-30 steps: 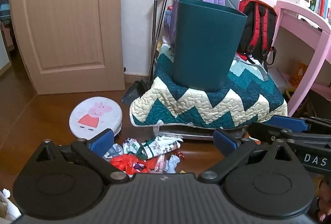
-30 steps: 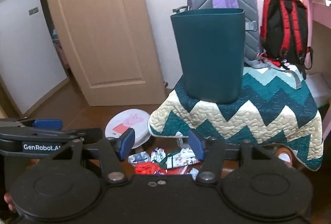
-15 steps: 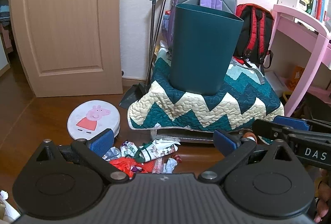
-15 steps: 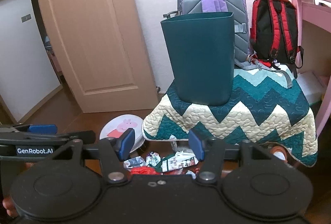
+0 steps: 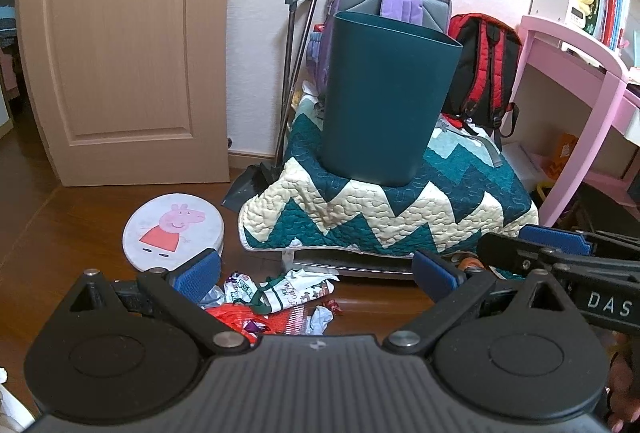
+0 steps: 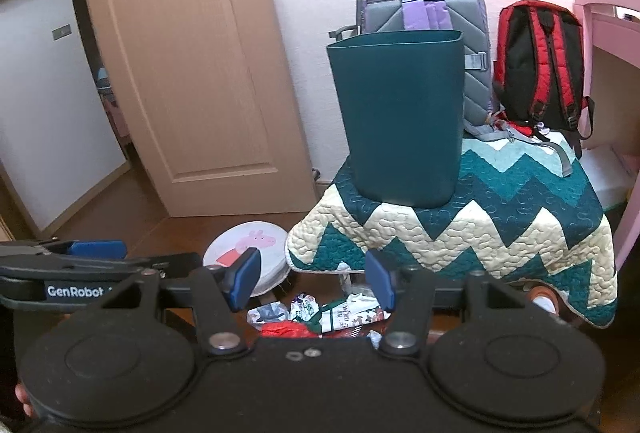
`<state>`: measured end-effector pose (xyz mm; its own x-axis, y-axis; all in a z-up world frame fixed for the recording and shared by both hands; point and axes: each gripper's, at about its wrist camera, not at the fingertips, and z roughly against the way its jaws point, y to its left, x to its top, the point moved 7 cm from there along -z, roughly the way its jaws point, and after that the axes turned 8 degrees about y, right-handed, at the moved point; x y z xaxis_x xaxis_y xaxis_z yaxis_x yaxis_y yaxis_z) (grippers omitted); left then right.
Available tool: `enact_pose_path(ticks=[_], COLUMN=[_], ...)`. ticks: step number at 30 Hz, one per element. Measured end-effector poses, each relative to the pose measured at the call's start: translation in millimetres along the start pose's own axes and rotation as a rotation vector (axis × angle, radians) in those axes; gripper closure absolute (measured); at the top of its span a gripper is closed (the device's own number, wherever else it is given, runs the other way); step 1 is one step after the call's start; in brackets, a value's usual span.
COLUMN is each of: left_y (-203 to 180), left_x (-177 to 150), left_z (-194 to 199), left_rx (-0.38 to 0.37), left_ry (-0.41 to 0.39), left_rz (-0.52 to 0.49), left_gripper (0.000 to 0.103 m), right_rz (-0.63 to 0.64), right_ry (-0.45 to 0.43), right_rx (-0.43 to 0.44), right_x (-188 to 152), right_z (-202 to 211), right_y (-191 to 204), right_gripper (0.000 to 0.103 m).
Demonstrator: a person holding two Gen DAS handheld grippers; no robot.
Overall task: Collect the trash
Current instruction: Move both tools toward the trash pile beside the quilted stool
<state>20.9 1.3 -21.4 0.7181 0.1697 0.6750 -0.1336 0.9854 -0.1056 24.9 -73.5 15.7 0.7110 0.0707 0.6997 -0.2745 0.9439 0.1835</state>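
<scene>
We hold our left gripper (image 5: 316, 275) and right gripper (image 6: 312, 283) with jaws spread, empty. The pile of crumpled wrappers (image 5: 276, 299) lies on the floor at 6 o'clock below both, apart from the pads. The teal wastebasket (image 5: 388, 97) stands upright on the zigzag quilt (image 5: 392, 213) at 12 o'clock.

The wrappers (image 5: 276, 297) on the floor are partly hidden behind the body of the left hand-held gripper (image 5: 316, 275), so their number cannot be told. The inside of the bin (image 5: 386, 101) is not visible. What carries the quilt (image 6: 480, 233) is covered. The desk (image 5: 580, 73) is cut by the right edge.
</scene>
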Motion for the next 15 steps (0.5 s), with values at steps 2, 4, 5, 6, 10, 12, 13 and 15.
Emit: enact_pose_path(ticks=[2, 4, 5, 6, 10, 12, 13, 15], left_y=[1.1, 3.1, 4.4, 5.5, 7.1, 7.9, 9.0, 12.0], left_x=[0.9, 1.3, 1.5, 2.2, 2.6, 1.9, 1.2, -1.2], left_z=[0.2, 0.3, 0.0, -0.6, -2.4, -4.2, -6.3, -10.8], left_rx=[-0.003, -0.005, -0.006, -0.006, -0.005, -0.007, -0.009, -0.017], left_ry=[0.001, 0.003, 0.005, 0.007, 0.01, 0.02, 0.028, 0.048], left_rz=[0.002, 0.008, 0.011, 0.013, 0.021, 0.03, 0.037, 0.051], left_gripper=[0.0, 0.0, 0.0, 0.0, 0.0, 0.0, 0.0, 0.0], right_rz=[0.005, 0.01, 0.011, 0.013, 0.027, 0.031, 0.034, 0.035], right_ry=[0.001, 0.005, 0.008, 0.008, 0.011, 0.02, 0.028, 0.043], right_rx=[0.001, 0.001, 0.001, 0.003, 0.0, 0.0, 0.0, -0.002], right_x=[0.0, -0.4, -0.5, -1.2, 0.1, -0.2, -0.4, -1.5], right_z=[0.4, 0.1, -0.2, 0.1, -1.9, -4.6, -6.3, -8.8], right_y=[2.0, 4.3, 5.1, 6.2, 8.6, 8.5, 9.0, 8.5], right_gripper=[0.046, 0.046, 0.046, 0.046, 0.046, 0.046, 0.046, 0.046])
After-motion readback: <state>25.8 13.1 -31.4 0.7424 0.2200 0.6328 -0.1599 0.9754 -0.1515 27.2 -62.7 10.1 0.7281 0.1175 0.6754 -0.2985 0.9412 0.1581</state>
